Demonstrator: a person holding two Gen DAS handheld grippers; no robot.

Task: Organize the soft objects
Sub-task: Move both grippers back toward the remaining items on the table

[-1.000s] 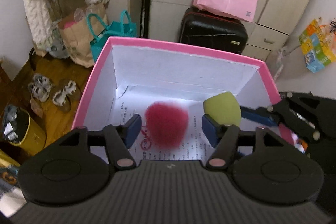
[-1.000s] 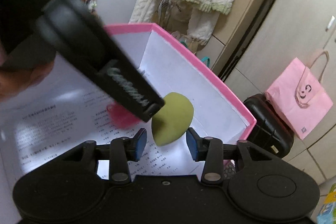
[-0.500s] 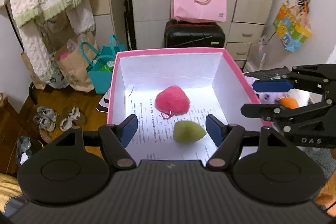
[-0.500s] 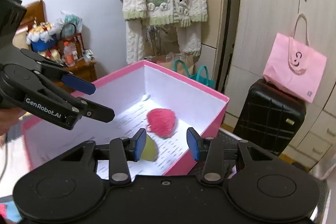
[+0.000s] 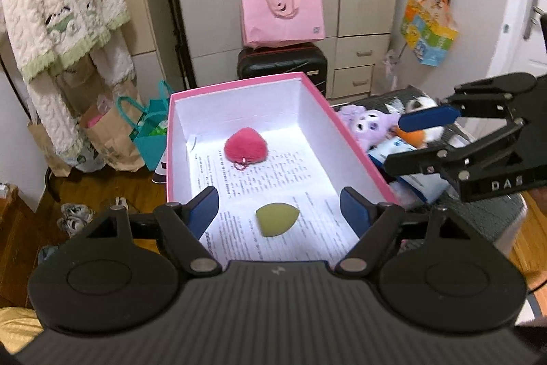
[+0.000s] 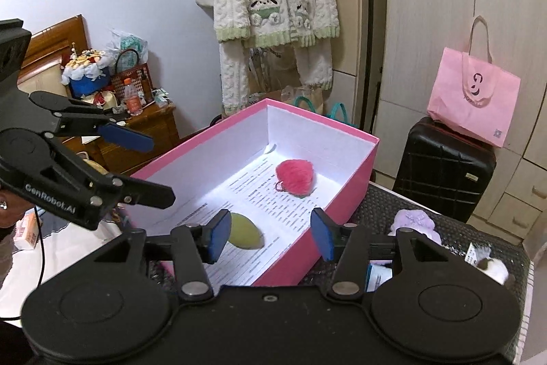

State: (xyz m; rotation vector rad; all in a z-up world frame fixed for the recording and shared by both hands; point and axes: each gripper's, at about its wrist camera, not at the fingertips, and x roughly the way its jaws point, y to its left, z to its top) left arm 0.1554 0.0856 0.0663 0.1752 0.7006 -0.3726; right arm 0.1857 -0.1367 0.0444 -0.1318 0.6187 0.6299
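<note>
Left wrist view: the left gripper [image 5: 279, 207] sits at lower centre of the frame, jaws wide and just been opening, nothing pinched between them. Beyond it, mid-frame, stands the pink cardboard box with white inner walls [image 5: 348, 139], its floor lined with a printed paper sheet [image 5: 290, 166]. Two soft items lie inside: a fluffy red-pink pom-pom ball [image 5: 246, 146] toward the far end and an olive-green teardrop sponge [image 5: 276, 219] near the front, well apart. At right of the frame, outside the box, a lilac plush toy [image 5: 364, 125] and an orange-and-white plush toy [image 5: 422, 135] lie on a dark mat. The right gripper [image 5: 407, 139] hovers over them, jaws apart and empty.

Right wrist view: the right gripper [image 6: 271, 235] occupies lower centre, jaws moderately wide and just been opening, holding nothing; the sponge [image 6: 244, 235] shows partly behind its left finger, lying on the box floor. The pom-pom [image 6: 294, 177] lies mid-frame. The lilac plush [image 6: 412, 223] and a white-and-dark plush [image 6: 489, 265] lie at lower right. The left gripper [image 6: 160, 168] is at left, open.

Judgement: two items boxed; at least three plush toys remain outside. Task looks partly done.
</note>
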